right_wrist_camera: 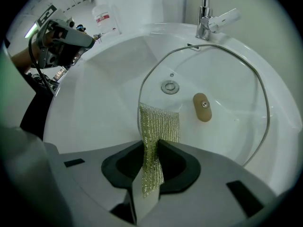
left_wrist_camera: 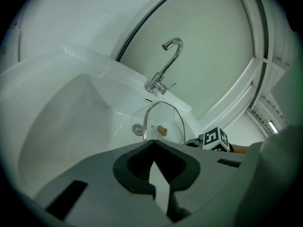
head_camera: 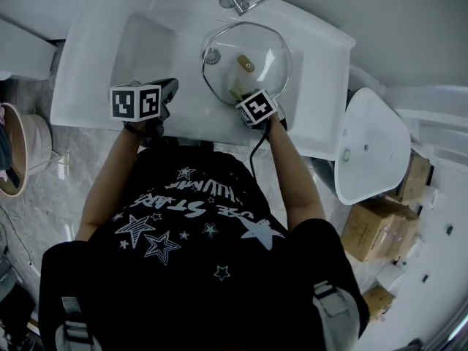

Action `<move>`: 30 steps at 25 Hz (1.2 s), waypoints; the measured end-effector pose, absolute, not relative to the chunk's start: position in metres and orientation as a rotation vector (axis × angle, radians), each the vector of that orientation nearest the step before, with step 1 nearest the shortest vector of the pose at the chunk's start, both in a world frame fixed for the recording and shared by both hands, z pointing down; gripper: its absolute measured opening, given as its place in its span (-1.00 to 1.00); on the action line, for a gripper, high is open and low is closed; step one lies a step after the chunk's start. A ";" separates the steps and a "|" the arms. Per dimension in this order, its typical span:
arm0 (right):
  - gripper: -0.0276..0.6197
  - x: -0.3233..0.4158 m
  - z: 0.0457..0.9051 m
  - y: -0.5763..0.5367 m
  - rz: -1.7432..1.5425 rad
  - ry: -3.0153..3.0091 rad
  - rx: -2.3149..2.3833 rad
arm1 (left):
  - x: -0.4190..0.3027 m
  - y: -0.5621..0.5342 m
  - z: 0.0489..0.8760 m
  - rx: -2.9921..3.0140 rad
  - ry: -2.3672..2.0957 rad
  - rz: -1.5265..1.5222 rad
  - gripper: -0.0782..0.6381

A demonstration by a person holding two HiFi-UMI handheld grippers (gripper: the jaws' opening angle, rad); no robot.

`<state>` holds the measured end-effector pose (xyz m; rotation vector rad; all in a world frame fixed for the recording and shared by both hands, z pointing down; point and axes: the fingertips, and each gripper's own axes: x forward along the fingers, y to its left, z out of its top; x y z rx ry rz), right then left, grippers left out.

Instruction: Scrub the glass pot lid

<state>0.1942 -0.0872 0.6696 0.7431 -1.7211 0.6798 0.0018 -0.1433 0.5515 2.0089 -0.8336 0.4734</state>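
Pinching scrubber (right_wrist_camera: 158, 126) at glass lid (right_wrist_camera: 229, 115), right tool (right_wrist_camera: 151, 144); faucet (right_wrist_camera: 208, 14) behind.

You worked in dim, cool, even light with soft shadows. The white sink (head_camera: 139, 50) showed faint sheen. Both gripper views bowed and went black at the corners.

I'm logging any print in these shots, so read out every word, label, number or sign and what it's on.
"STARS", likely, upside down on the black T-shirt; its other print is unclear.
Red-and-white label on the bottle: too small to read.
Marker cube of the left claw and of the right claw, which grips the scrub pad: patterns only, no words.
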 end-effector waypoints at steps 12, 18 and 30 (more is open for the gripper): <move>-0.67 0.179 0.659 -0.086 0.758 -1.778 0.810 | 0.006 -0.154 0.554 2.029 -0.763 0.482 -0.76; -0.69 0.186 0.645 -0.100 0.869 -1.812 0.969 | 0.008 -0.161 0.559 2.039 -0.700 0.505 -0.76; -0.70 0.214 0.595 -0.108 1.099 -1.862 1.449 | 0.031 -0.163 0.578 2.105 -0.423 0.632 -0.76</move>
